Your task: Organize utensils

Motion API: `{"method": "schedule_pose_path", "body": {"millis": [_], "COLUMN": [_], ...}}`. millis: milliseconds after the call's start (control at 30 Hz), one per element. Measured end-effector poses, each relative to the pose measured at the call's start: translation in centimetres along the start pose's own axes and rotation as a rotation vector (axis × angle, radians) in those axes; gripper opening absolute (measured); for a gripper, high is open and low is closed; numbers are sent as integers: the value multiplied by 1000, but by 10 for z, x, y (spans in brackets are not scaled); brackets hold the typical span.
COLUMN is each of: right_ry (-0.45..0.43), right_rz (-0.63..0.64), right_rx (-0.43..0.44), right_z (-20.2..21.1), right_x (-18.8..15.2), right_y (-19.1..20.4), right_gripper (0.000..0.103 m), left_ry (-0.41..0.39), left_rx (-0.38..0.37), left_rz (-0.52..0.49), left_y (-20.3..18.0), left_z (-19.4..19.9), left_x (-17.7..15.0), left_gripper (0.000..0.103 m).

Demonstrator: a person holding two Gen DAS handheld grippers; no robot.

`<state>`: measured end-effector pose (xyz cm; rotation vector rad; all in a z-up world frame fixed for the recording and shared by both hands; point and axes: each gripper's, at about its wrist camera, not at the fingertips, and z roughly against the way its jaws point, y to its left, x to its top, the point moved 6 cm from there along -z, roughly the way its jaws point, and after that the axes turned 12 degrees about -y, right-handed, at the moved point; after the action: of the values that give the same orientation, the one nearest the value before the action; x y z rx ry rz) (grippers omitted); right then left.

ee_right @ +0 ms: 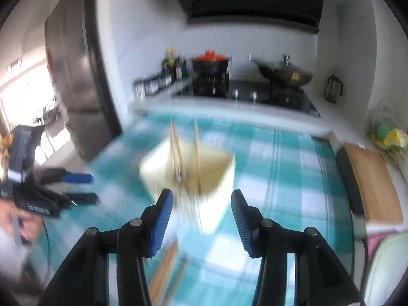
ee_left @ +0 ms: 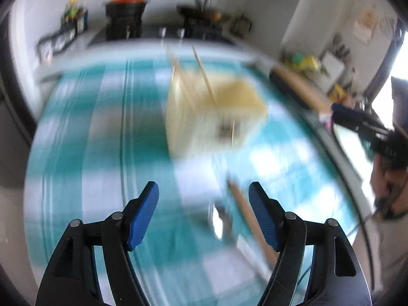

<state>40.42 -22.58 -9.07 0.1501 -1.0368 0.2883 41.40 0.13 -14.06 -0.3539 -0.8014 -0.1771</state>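
My left gripper (ee_left: 204, 191): jaws apart, nothing between. My right gripper (ee_right: 202, 199): jaws apart, nothing gripped. Both views motion-blurred. Cream holder box (ee_right: 188, 170) stands on teal checked cloth (ee_left: 102, 127), chopsticks (ee_right: 176, 150) upright inside; count unreadable. Wooden-handled utensils (ee_right: 165, 267) lie on cloth near my right gripper, type indistinct, partly hidden by its fingers.

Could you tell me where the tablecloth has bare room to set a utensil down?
The tablecloth is bare to the left of the cream holder, out to its left edge, and also between the holder and the cutting board on the right. It is crowded just in front of the holder, where blurred utensils lie.
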Motion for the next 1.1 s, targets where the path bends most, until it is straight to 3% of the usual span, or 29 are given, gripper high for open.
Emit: {"method": "schedule_pose_path", "body": {"millis": [167,233,333,400,567,767,967,1100], "right_ry": [95,105,72,47,7,8,20,35], "right_rz": [-8,-63,-161,-210,-195,-167,-196,-162], "right_rx": [-124,-168,-215,-221,-238,-225,-157,-91], "right_z": [26,37,53,58,60,56,47,29], "right_x": [-132,-174,-208,-216,-217,-218,-206,-190], "right_y": [-1,0,0,-1,1,8,19,37], "right_gripper": [52,52,52,52,52,52,52,50], "left_ry": [25,21,13,-4,-50,-36,-19,-19], "left_rx": [103,124,134,122,145,196,273,276], "left_rz": [121,165,187,180,137,73,-5,-26], "left_y": [1,-7,-22,-34,-50,-60,-62,-61], "left_z": [15,17,15,11,-16,-50,-61,-61], "left_x": [-119,-145,-160,-155,-131,-123,-131,-131], "left_gripper": [75,75,75,75,75,75,75,75]}}
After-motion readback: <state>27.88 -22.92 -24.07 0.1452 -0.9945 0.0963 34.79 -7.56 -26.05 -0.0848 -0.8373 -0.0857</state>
